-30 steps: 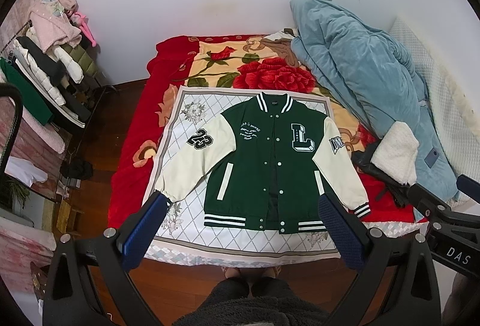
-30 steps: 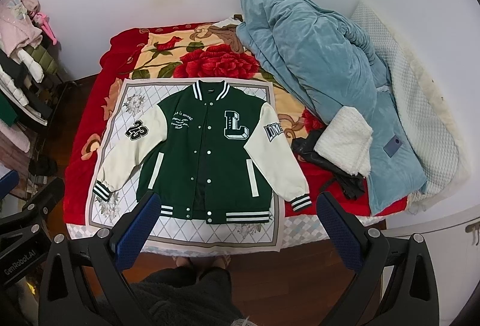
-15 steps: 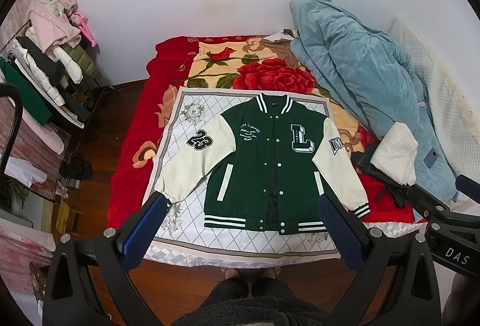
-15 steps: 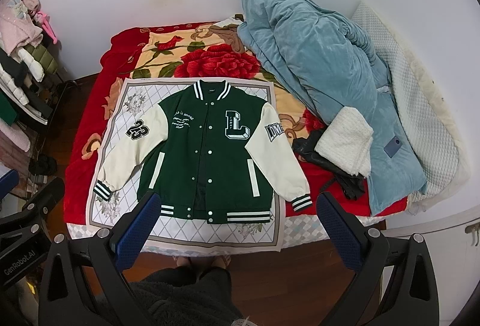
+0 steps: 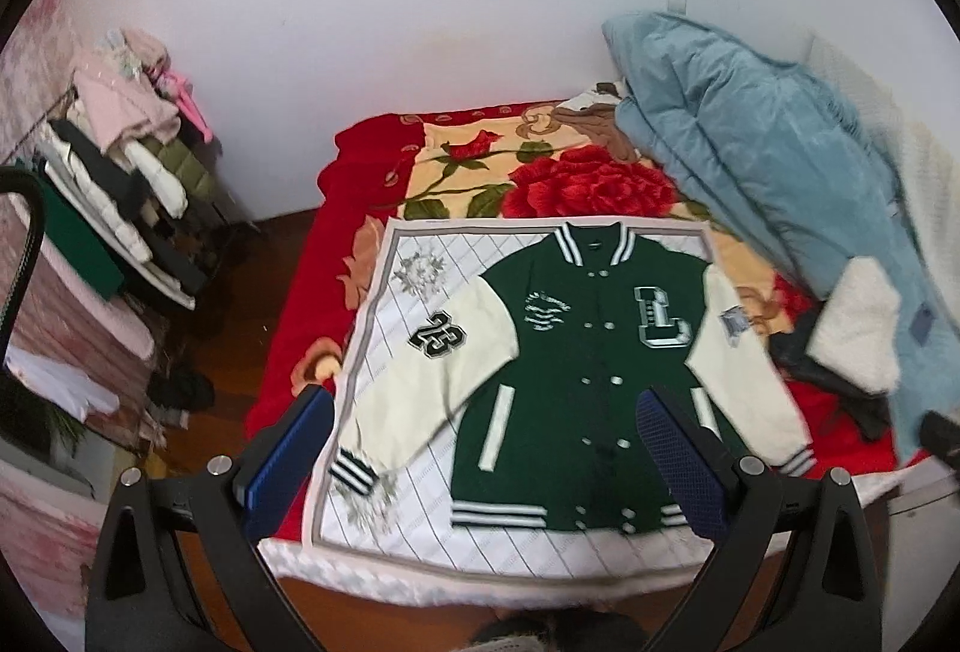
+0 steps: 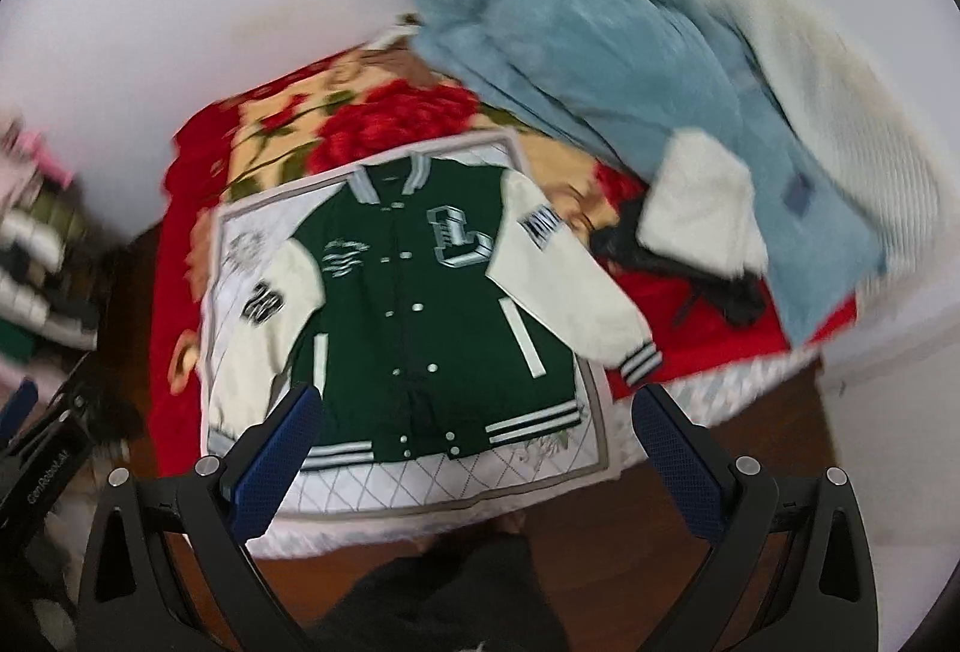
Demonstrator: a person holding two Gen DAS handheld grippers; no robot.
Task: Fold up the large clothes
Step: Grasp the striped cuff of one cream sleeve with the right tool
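both grippers (image 5: 486,442) (image 6: 474,442) nearer the flat jacket (image 5: 594,370), fingers (image 5: 288,454) wide

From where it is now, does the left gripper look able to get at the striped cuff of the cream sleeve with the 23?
Probably yes: the left gripper is open, and the cuff lies flat, uncovered, just ahead of it.

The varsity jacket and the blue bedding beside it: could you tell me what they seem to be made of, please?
varsity jacket: the green body looks like matte, felt-like cloth; the cream sleeves look smoother, perhaps faux leather; striped ribbed trim. blue bedding: plush, velvety, with a soft sheen on its folds.
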